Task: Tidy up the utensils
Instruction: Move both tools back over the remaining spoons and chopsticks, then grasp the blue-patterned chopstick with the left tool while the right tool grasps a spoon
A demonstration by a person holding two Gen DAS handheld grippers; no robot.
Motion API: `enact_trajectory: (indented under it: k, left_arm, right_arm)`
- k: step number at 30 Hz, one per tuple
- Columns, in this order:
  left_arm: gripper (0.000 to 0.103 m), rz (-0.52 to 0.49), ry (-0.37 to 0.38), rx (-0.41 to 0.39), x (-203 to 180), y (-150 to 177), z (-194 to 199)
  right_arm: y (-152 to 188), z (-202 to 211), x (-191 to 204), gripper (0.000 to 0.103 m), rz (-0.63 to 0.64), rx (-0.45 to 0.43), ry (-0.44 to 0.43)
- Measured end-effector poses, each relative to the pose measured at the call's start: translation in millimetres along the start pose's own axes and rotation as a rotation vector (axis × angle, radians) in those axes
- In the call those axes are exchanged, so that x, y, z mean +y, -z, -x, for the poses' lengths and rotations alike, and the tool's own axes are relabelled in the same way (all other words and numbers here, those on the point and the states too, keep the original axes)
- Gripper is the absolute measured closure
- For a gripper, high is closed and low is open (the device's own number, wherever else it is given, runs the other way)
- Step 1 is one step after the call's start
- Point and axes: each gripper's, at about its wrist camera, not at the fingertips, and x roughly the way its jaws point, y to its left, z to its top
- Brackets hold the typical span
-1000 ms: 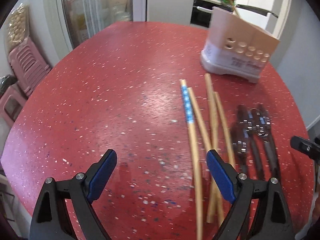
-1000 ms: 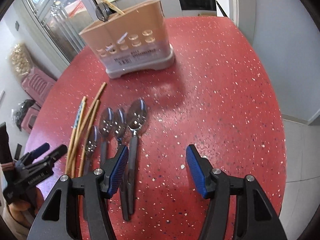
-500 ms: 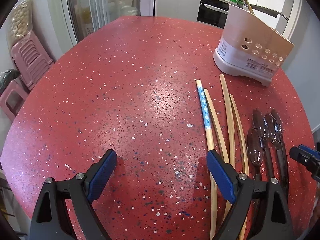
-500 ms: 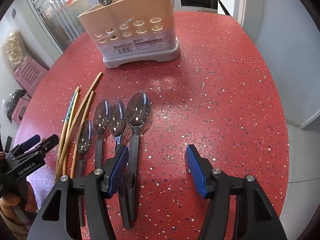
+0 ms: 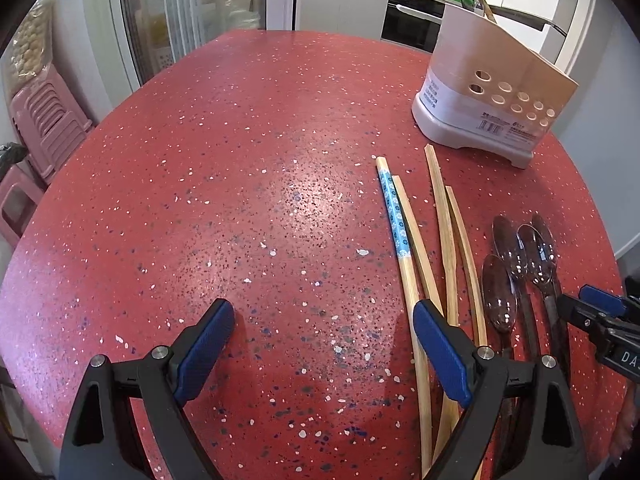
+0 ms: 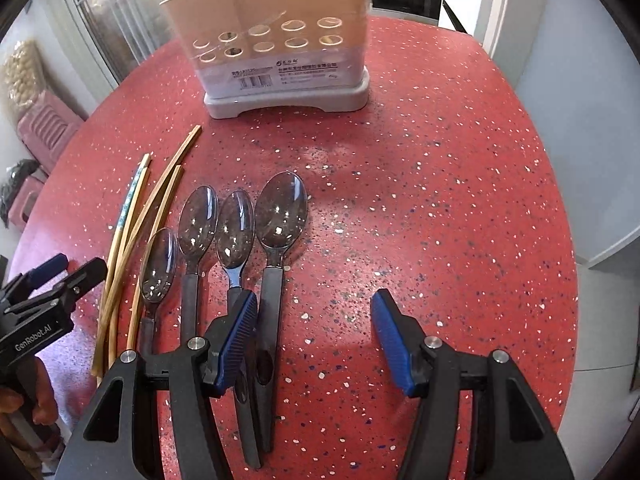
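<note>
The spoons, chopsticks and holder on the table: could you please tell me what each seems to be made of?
Spoons: glossy, see-through smoky bowls, probably plastic, with matte black handles.
Chopsticks: pale, matte, slightly bowed sticks, likely bamboo or wood; one has a blue patterned band.
Holder: smooth beige walls with round holes on a grey base, apparently moulded plastic.

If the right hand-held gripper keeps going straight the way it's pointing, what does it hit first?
Probably bare red speckled tabletop. The open right hand-held gripper frames empty surface, with the largest black-handled clear spoon just beside its left finger, though depth is hard to judge.
</note>
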Motion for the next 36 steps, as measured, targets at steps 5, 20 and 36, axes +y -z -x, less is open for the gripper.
enact_trajectory:
  k: [5,20,36]
  left_arm:
    - [0.000,-0.006,0.000,0.007,3,-5,-2]
    - [0.000,-0.033,0.024,0.025,-1,-8,-6]
    - [0.000,-0.113,-0.021,0.106,-10,-32,-20]
  right_arm:
    - [-6,-5,11,0.039,0.055,0.020,0.052]
    - [-12,-8,15,0.040,0.067,0.033,0.049]
    - [-27,-14,17,0.043,0.079,0.090,0.044]
